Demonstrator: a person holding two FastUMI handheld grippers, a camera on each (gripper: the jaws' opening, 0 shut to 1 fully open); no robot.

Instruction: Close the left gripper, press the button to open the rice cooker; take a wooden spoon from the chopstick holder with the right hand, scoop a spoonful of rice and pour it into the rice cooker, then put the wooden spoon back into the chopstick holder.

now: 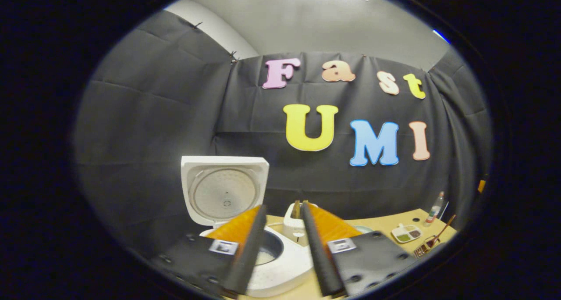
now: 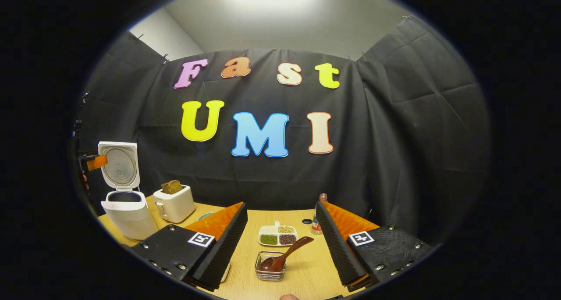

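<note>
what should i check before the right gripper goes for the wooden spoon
1. Rice cooker lid up: ok, the lid stands open and the pot mouth is exposed.
2. Wooden spoon in the chopstick holder: ok, bowl down in the wire holder, handle leaning up to the right.
3. Right gripper open: ok, fingers wide apart with the spoon between and ahead of them.
4. Handle free to grasp: ok, nothing touches it; the divided dish sits just behind.
5. Left gripper out of the way: ok, it is over by the cooker.
6. Which compartment holds rice: cannot tell from here.
</note>
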